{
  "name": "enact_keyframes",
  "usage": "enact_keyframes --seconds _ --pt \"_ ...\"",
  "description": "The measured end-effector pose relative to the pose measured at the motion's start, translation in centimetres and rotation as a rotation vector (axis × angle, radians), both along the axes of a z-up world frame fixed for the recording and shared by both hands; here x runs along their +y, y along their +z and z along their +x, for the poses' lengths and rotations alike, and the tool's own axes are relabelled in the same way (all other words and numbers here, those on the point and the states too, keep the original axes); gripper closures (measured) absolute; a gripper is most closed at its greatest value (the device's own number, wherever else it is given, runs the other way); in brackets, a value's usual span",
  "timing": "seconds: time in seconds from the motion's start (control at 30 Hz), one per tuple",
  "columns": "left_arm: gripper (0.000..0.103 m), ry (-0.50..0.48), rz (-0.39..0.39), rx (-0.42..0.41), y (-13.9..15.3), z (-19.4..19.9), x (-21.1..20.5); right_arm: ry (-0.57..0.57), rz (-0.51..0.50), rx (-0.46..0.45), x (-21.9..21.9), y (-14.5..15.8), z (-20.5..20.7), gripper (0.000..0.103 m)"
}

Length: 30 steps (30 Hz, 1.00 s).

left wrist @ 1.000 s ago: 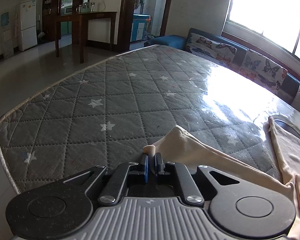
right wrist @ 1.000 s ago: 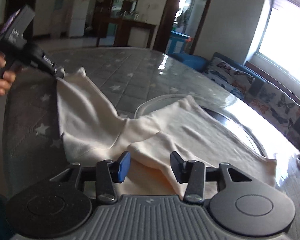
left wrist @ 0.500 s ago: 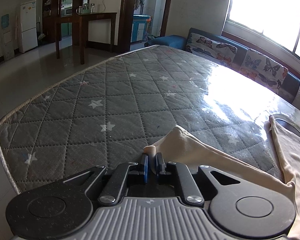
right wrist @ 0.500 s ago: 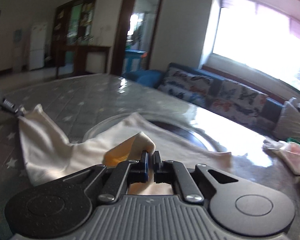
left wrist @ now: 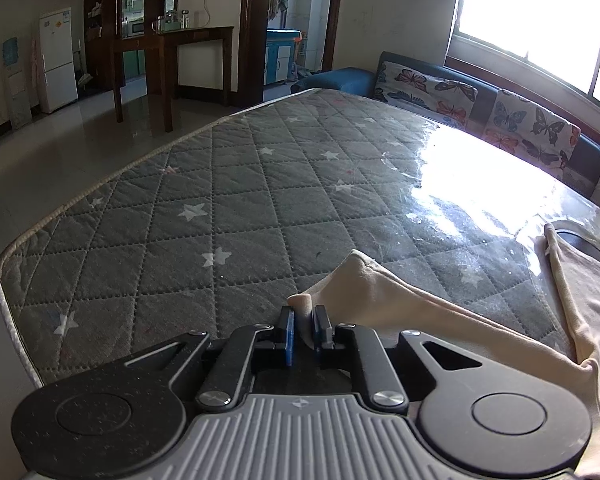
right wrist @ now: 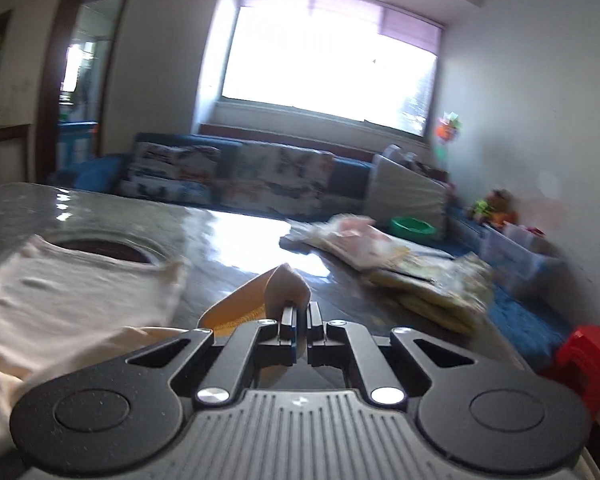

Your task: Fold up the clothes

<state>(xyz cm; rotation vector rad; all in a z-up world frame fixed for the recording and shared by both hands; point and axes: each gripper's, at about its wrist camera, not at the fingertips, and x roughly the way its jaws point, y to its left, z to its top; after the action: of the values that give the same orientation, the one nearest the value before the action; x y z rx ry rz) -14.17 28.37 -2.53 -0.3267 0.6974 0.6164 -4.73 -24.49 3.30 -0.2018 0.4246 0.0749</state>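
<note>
Left gripper: my left gripper [left wrist: 303, 316] is clamped on a corner of the cream garment [left wrist: 412, 312]; a nub of cloth pokes up between the blue-padded fingers [left wrist: 287, 330].

Right gripper: my right gripper [right wrist: 299, 312] is pinched onto another fold of the same garment [right wrist: 60, 300]; the fold stands up past the fingertips, cream outside and yellowish on its lower edge.

Garment, left view: from the clamp it runs right in a lifted band, then drops to a bunched edge at the right border, over the grey star-quilted mattress [left wrist: 220, 208] under me.

Garment, right view: the body lies spread to my left on the glossy clear cover [right wrist: 236, 240], with a dark oval [right wrist: 104, 250] showing just beyond its far hem.

Beside it: a stack of folded printed clothes [right wrist: 412, 264] sits well to the right on the same surface, apart from my piece.

Room: butterfly-print sofa [left wrist: 480, 100] along the far side, below a bright window [right wrist: 328, 64].

Doubt: the right view is motion-blurred, so I can't tell how much cloth sits inside that clamp.
</note>
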Motion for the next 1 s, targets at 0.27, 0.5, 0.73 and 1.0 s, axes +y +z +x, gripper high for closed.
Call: enact_keyframes --seconds 0.27,0.5,0.73,1.0 --pt "0.084 -0.015 0.036 0.028 0.0 0.6 0.0 -0.179 -0.009 0.129 -4.4 -3.8 0.3 0.099" --pt "0.069 -0.017 0.056 0.054 0.0 0.7 0.5 -0.187 0.043 0.142 -5.5 -3.8 0.3 0.089" --pt "0.058 0.001 0.057 0.056 0.4 0.8 0.9 -0.19 0.091 0.155 -6.4 -3.9 0.3 0.086" --pt "0.055 -0.021 0.081 0.022 1.9 0.1 0.1 -0.051 0.075 0.22 -2.5 -5.2 2.7 0.067"
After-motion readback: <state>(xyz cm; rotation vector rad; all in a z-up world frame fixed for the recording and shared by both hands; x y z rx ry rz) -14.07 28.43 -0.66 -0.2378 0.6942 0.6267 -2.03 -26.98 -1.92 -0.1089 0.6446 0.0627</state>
